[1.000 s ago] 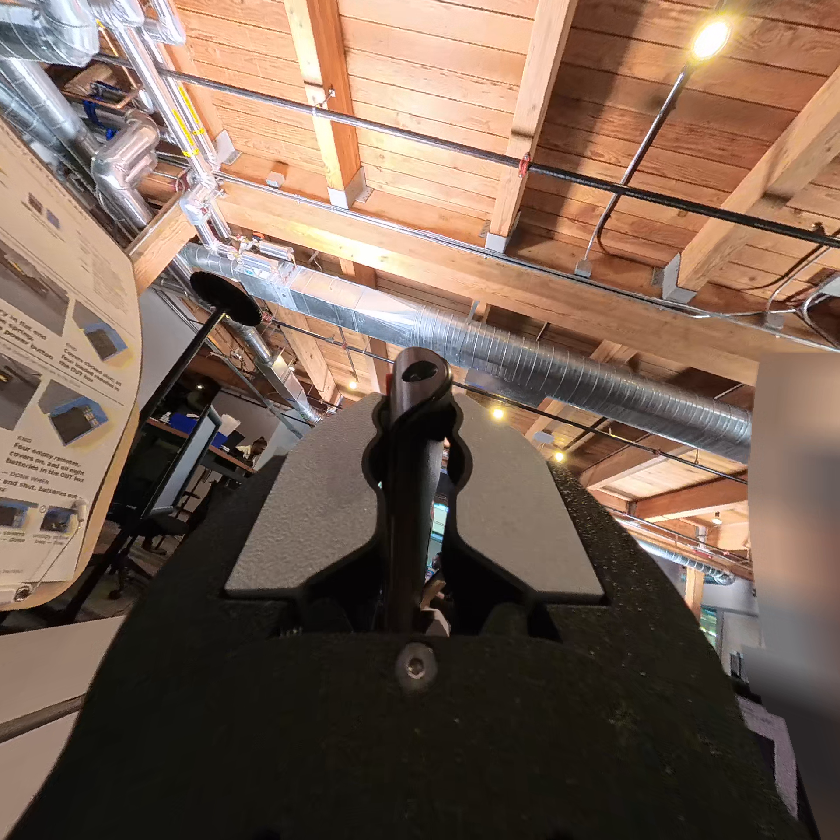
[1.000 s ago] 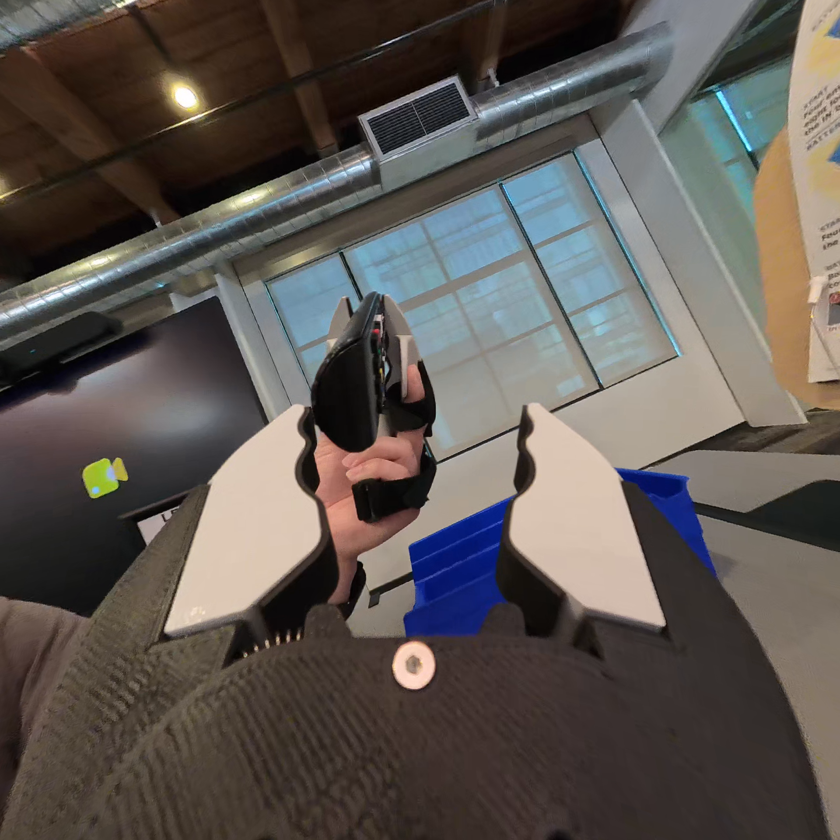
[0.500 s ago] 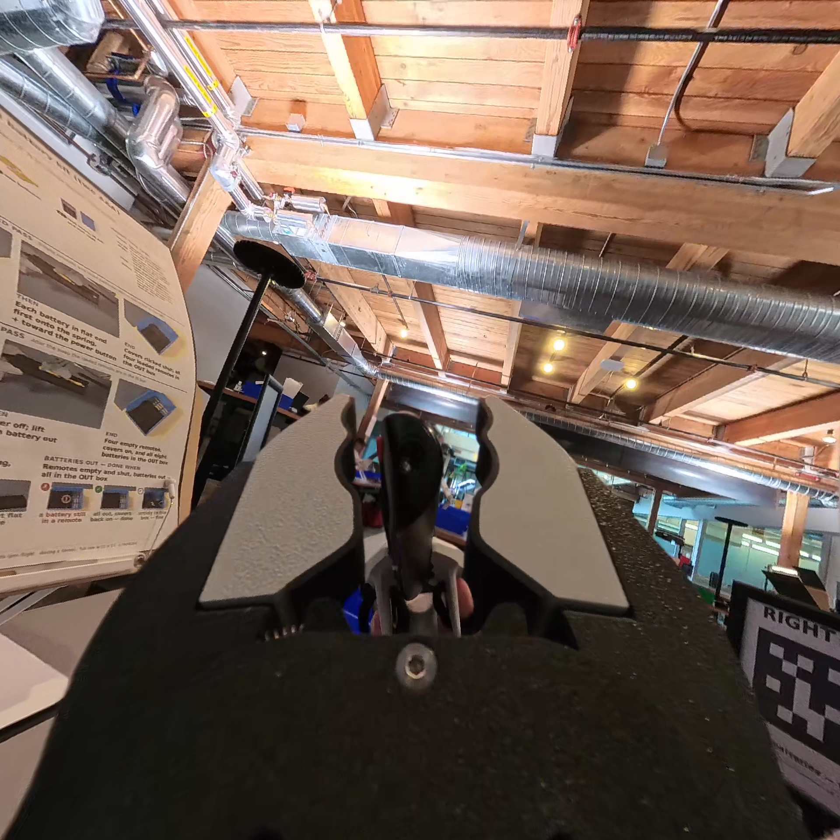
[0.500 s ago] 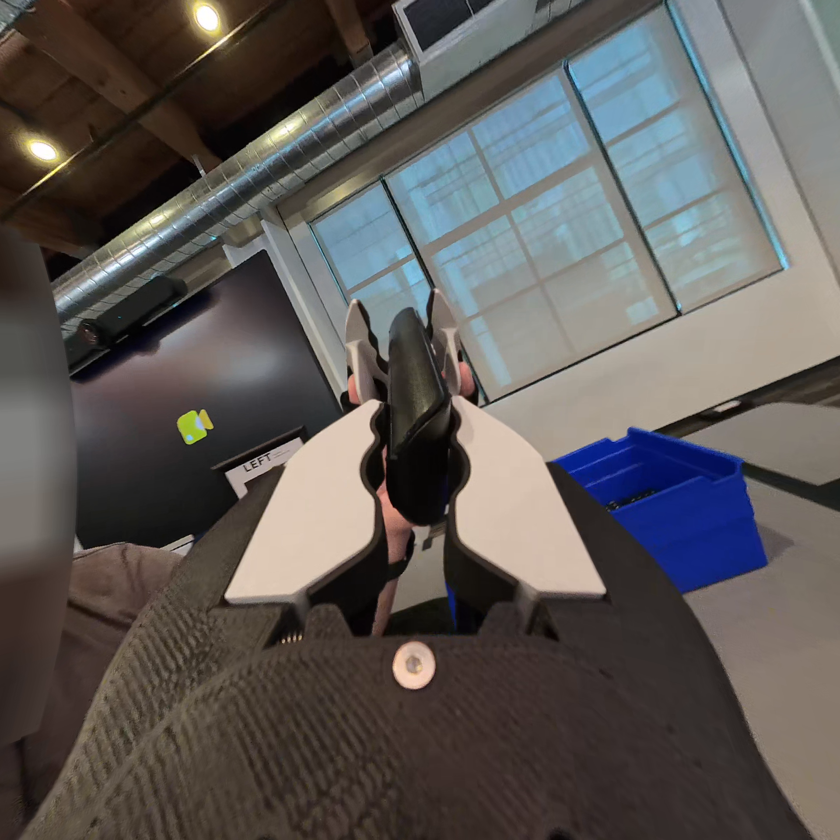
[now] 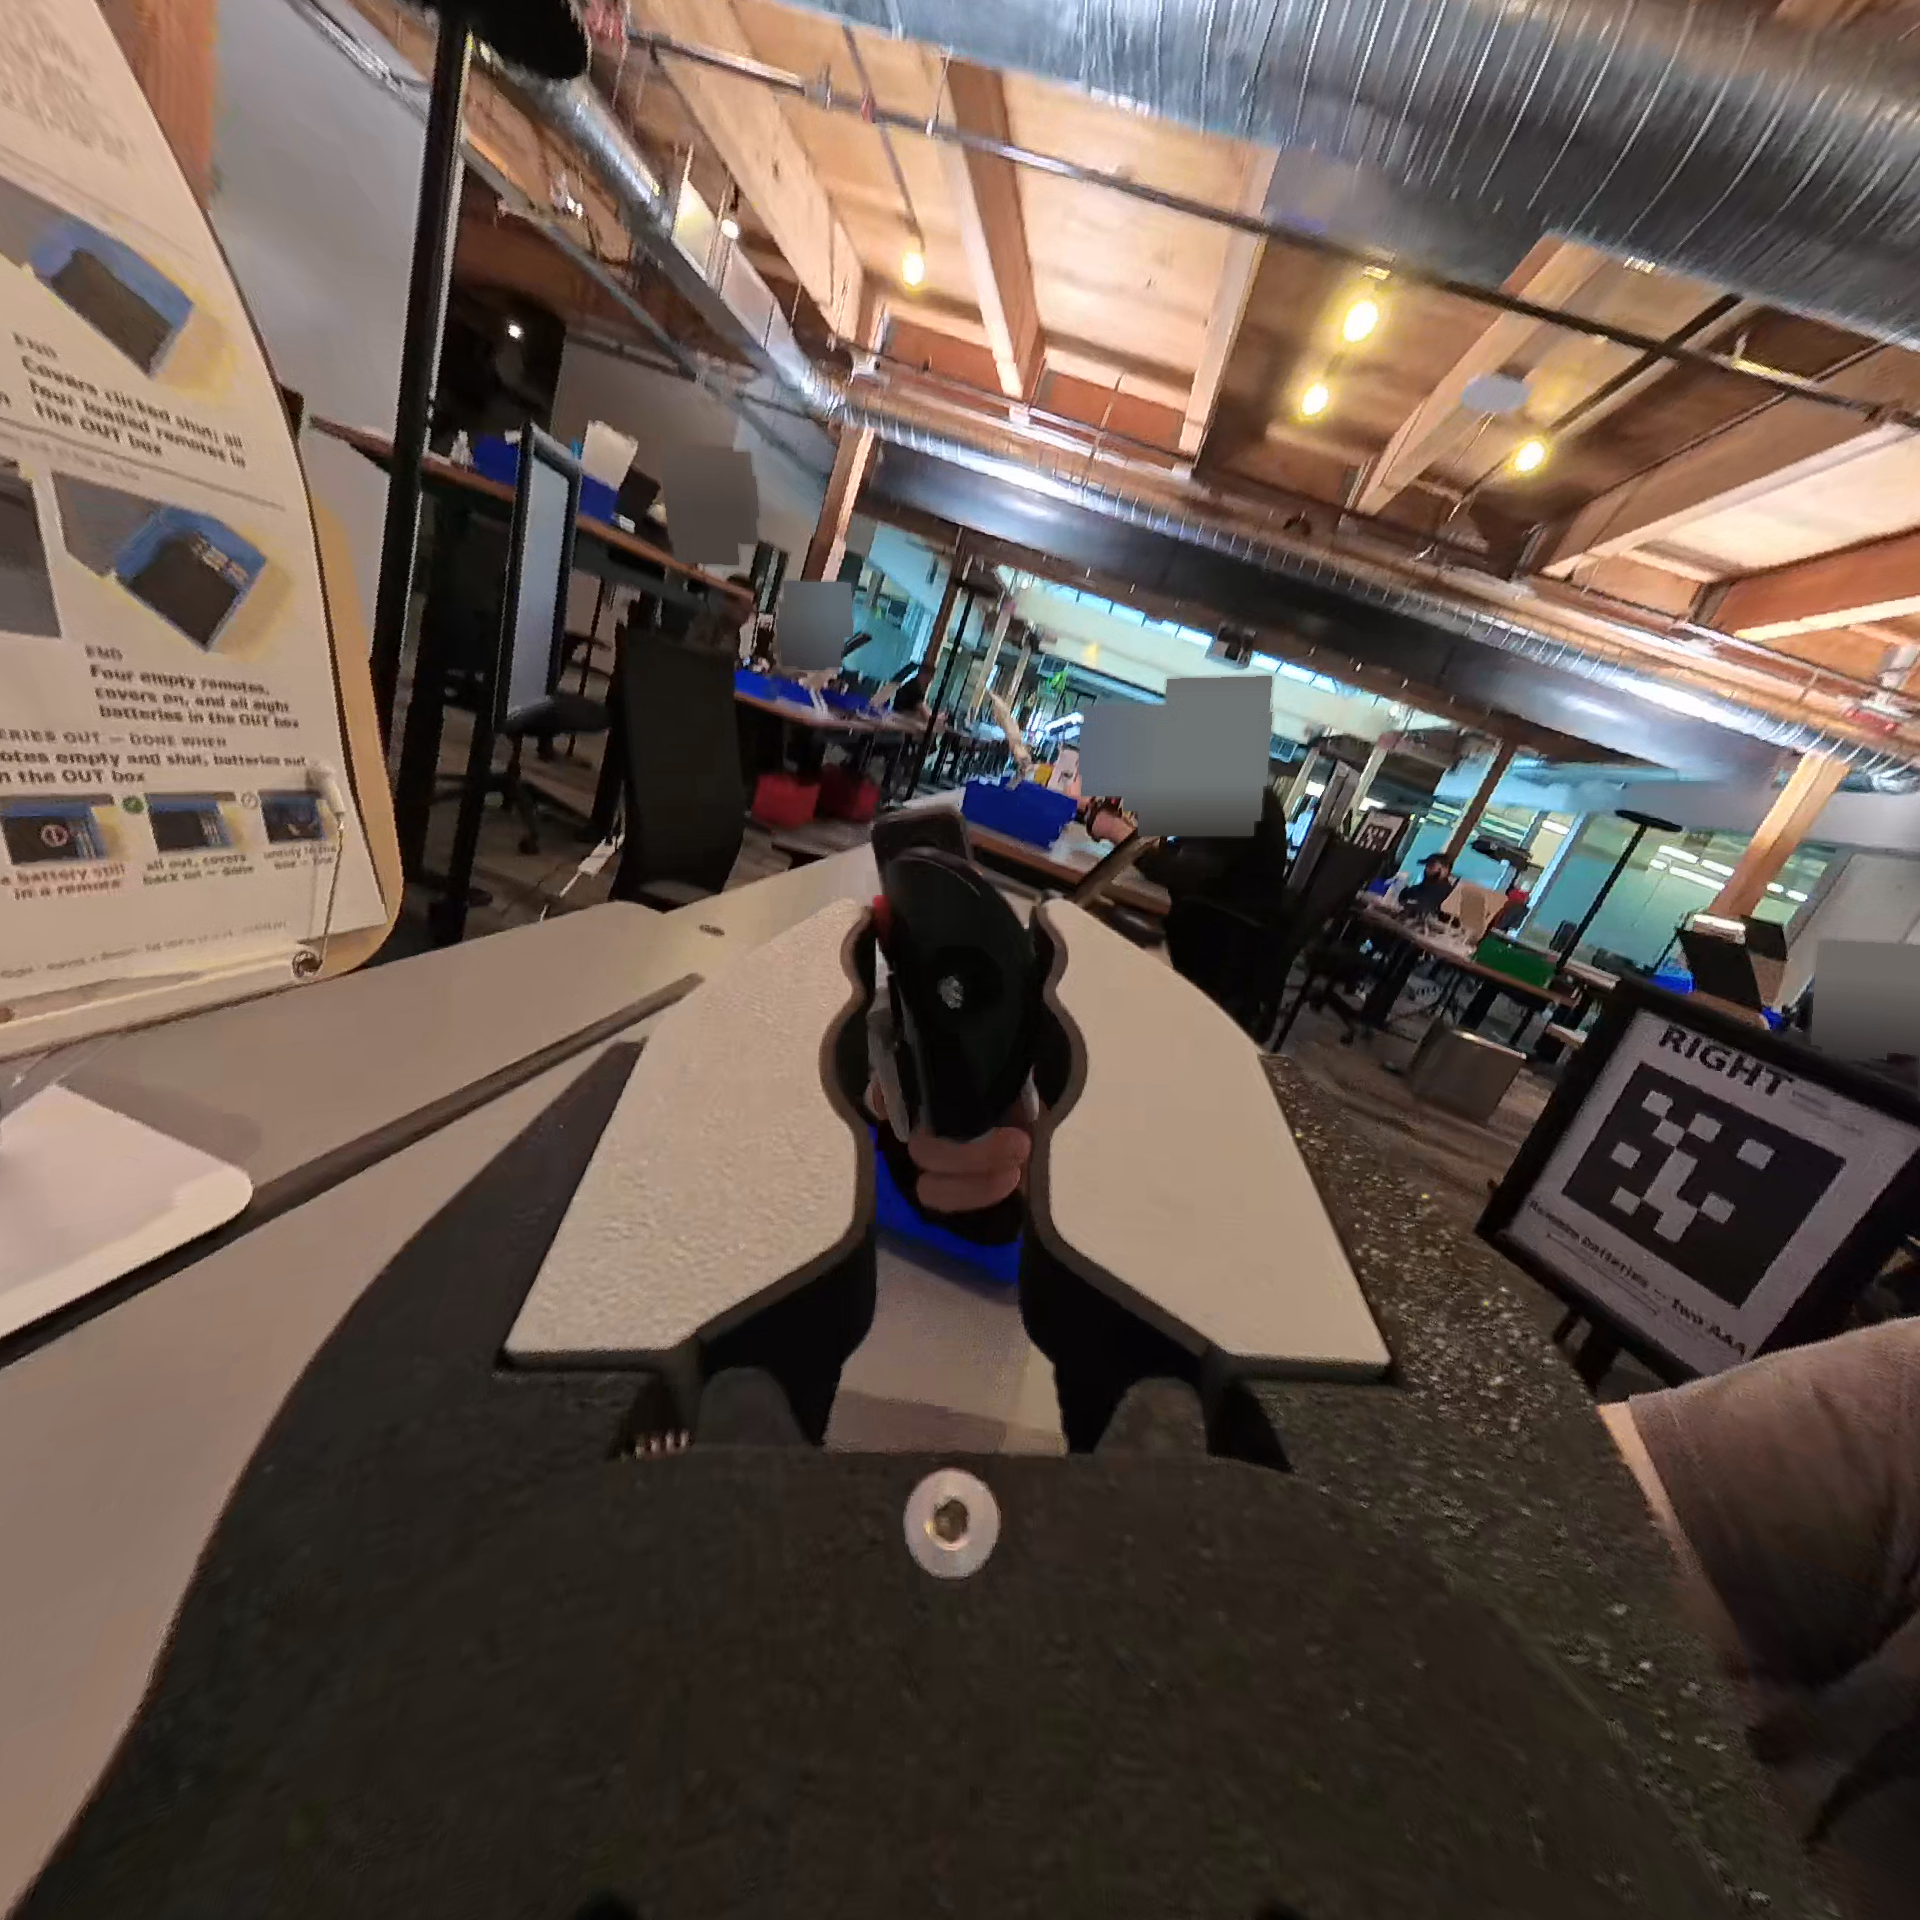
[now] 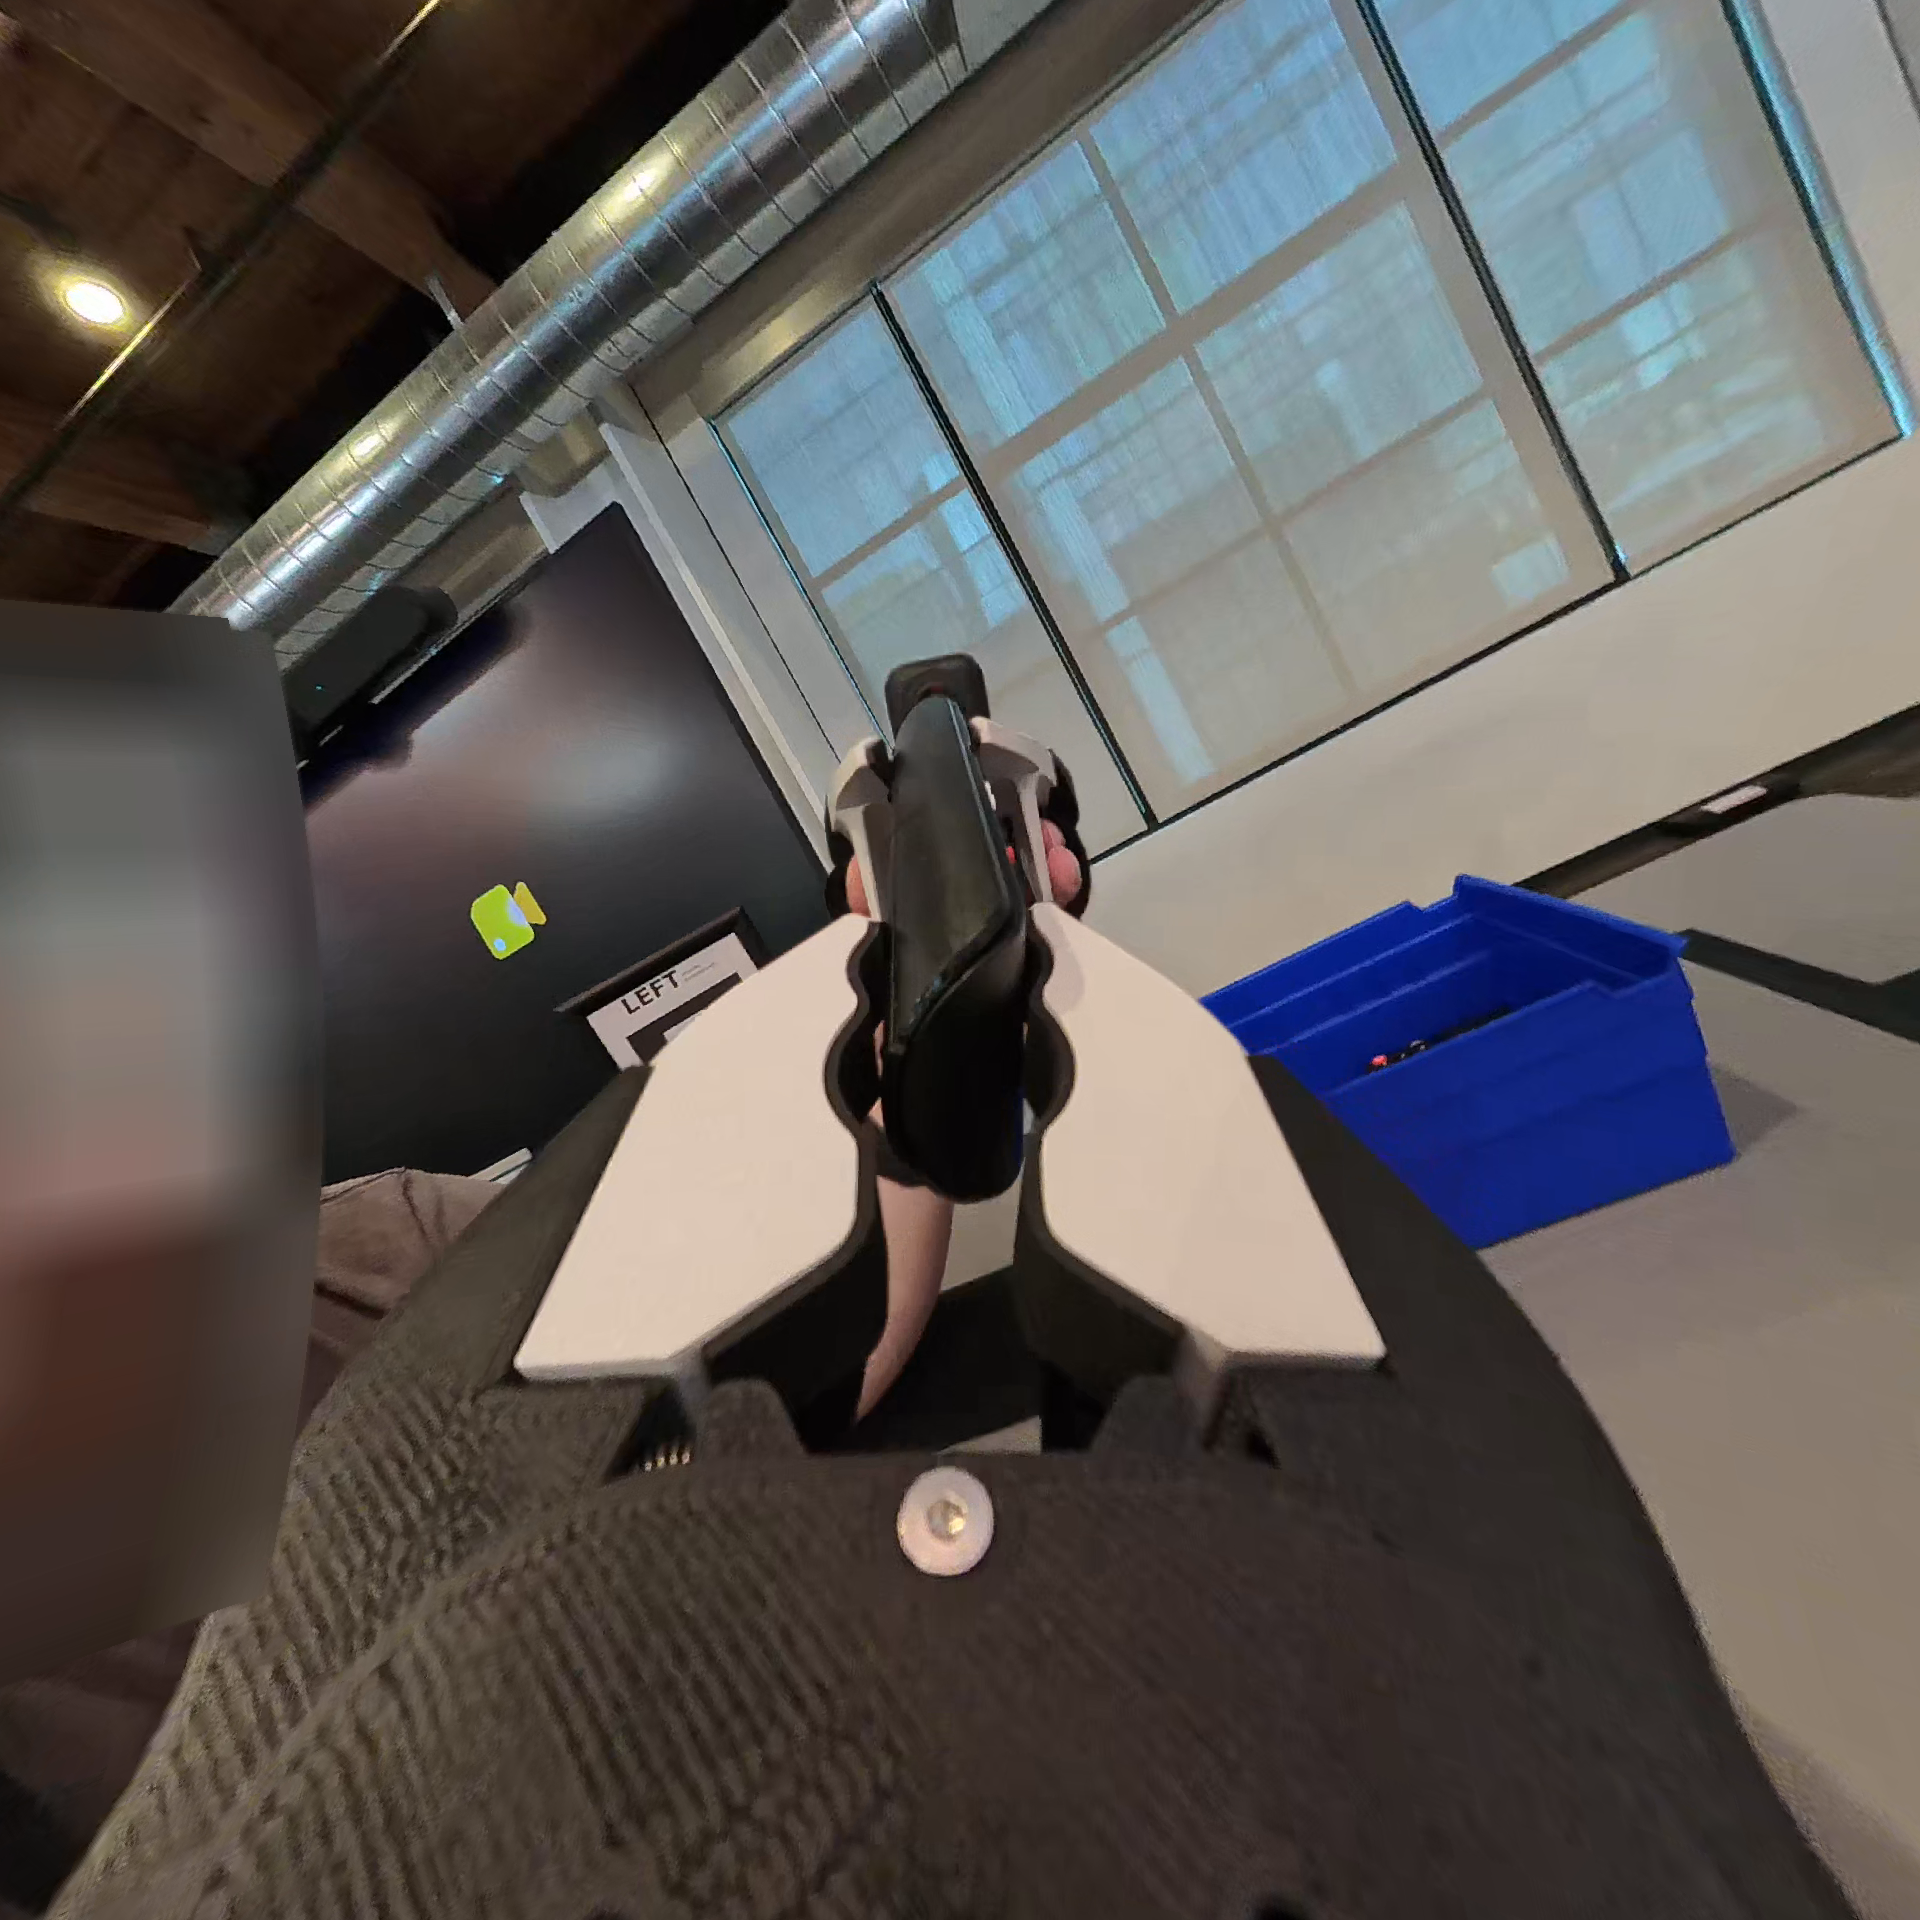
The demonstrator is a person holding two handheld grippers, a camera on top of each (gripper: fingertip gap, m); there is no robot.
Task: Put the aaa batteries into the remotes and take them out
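The left gripper [image 5: 948, 1023] had its pale, wavy-edged jaws pinched on a slim black plastic remote [image 5: 961, 1023], which stood edge-on between the jaw tips. The right gripper [image 6: 948, 1023] was clamped on the same remote [image 6: 951, 977] from the opposite end, its jaws pressed against the curved black casing. In the right wrist view, the far jaws of the left gripper showed just past the remote, grasping its upper end, with a person's hand [image 6: 1060, 862] behind them. In the left wrist view, fingers [image 5: 971, 1169] appeared just below the remote, between the jaws.

Beyond and to the right of the right gripper's jaws, a blue plastic bin [image 6: 1496, 1049] sat on the grey tabletop [image 6: 1714, 1351], with small dark items inside, too small to identify. To the left of the left gripper's jaws stood a printed instruction board [image 5: 156, 582]; off to their right, a black-framed sign with a square marker pattern [image 5: 1704, 1174].
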